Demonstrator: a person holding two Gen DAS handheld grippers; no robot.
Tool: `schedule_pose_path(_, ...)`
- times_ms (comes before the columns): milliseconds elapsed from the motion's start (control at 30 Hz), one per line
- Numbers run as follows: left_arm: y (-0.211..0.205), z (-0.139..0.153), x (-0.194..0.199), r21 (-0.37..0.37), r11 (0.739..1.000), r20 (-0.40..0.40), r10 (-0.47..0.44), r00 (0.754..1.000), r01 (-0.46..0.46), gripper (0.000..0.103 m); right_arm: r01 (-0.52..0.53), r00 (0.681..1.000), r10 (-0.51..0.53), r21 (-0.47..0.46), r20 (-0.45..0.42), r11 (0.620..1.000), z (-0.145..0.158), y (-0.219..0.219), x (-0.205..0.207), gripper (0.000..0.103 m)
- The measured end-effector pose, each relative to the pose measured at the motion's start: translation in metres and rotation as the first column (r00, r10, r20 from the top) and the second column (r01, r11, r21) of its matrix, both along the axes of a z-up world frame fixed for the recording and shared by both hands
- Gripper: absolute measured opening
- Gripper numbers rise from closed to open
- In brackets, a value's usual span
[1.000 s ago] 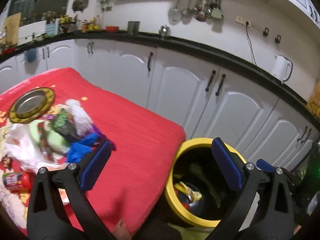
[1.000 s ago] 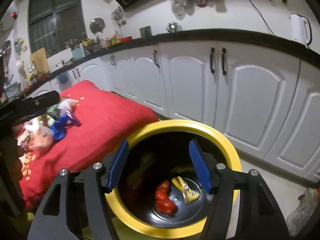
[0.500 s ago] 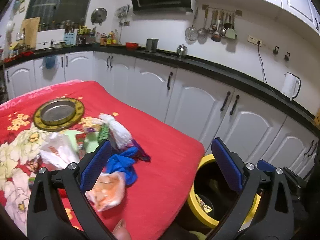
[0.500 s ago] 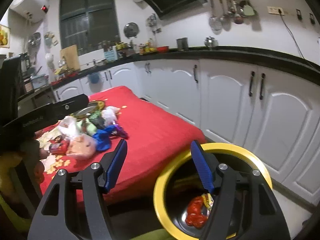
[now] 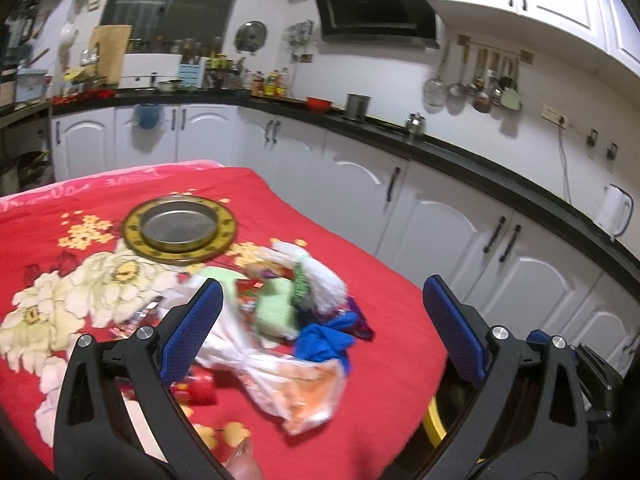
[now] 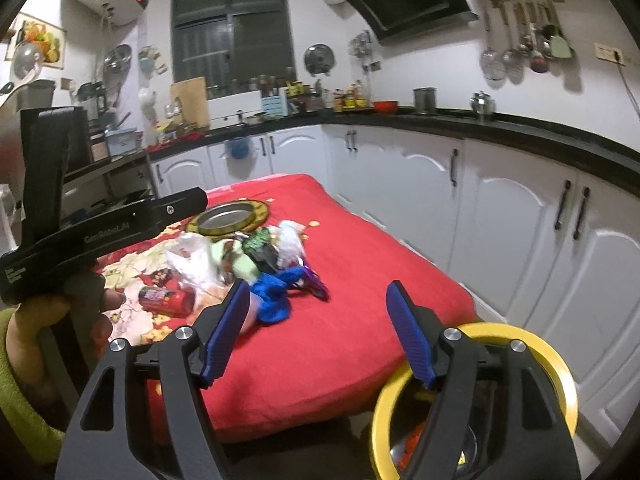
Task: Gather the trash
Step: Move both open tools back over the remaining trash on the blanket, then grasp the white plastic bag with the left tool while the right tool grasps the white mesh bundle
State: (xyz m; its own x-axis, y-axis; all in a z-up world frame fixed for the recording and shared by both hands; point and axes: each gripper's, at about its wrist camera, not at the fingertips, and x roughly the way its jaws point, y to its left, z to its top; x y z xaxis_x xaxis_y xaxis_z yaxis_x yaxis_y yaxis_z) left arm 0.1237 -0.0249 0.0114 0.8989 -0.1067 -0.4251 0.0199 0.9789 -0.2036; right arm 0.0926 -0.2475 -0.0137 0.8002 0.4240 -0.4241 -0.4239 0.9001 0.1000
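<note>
A heap of trash lies on the red tablecloth [image 5: 380,380]: a clear plastic bag [image 5: 296,384], a blue wrapper [image 5: 324,340], a green packet [image 5: 274,312], white tissue [image 5: 324,280] and a red can [image 6: 166,300]. My left gripper [image 5: 320,334] is open and empty, held above the heap. My right gripper [image 6: 318,330] is open and empty, near the table's front edge. The yellow-rimmed bin [image 6: 560,368] stands on the floor below the table at the right, with red and yellow trash inside. The blue wrapper also shows in the right wrist view [image 6: 276,292].
A round metal plate with a gold rim [image 5: 180,226] sits farther back on the table. White kitchen cabinets [image 5: 440,216] under a black counter run behind and to the right. The hand holding the left gripper's body [image 6: 100,232] shows at the left of the right wrist view.
Both grippers have swung up and away from the bin toward the table. The trash heap now lies between the left fingers; the bin has slid to the lower right. Both stay open.
</note>
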Motion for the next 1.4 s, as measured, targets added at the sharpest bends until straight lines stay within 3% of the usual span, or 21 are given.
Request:
schedule_pose_path(233,0.046,-0.005,0.008,0.019,0.994,-0.047,0.107,0.993,-0.106,0.092,-0.073,0.997,0.073,-0.013,-0.022,0.997,0.007,0.032,0.037,0.07)
schedule_pose_path(467,0.078,-0.02,0.017,0.029,0.988,-0.118,0.156,0.981,-0.153,0.092,-0.106,0.993,0.105,-0.026,-0.047,0.994,0.007,0.058,0.065,0.07)
schedule_pose_path(933,0.094,-0.056,0.056,-0.014,0.994,-0.261,0.1,0.96,-0.108,0.088,-0.117,0.973,0.095,-0.09,-0.212,0.989,-0.029,0.093,0.149,0.069)
schedule_pose_path(1100,0.09,-0.064,0.065,-0.016,0.997,-0.282,0.074,0.956,-0.082,0.072,-0.118,0.951,0.096,-0.059,-0.293,0.991,-0.047,0.099,0.177,0.057)
schedule_pose_path(1267,0.091,-0.068,0.068,-0.021,0.997,-0.294,0.062,0.954,-0.071,0.067,-0.129,0.94,0.109,-0.04,-0.324,0.991,-0.054,0.106,0.19,0.05)
schedule_pose_path(1333,0.091,-0.069,0.069,-0.029,0.998,-0.298,0.052,0.953,-0.064,0.06,-0.146,0.935,0.125,-0.039,-0.333,0.989,-0.055,0.11,0.193,0.043)
schedule_pose_path(1400,0.09,-0.069,0.069,-0.029,0.998,-0.299,0.044,0.953,-0.055,0.049,-0.165,0.93,0.142,-0.041,-0.34,0.985,-0.056,0.115,0.194,0.025)
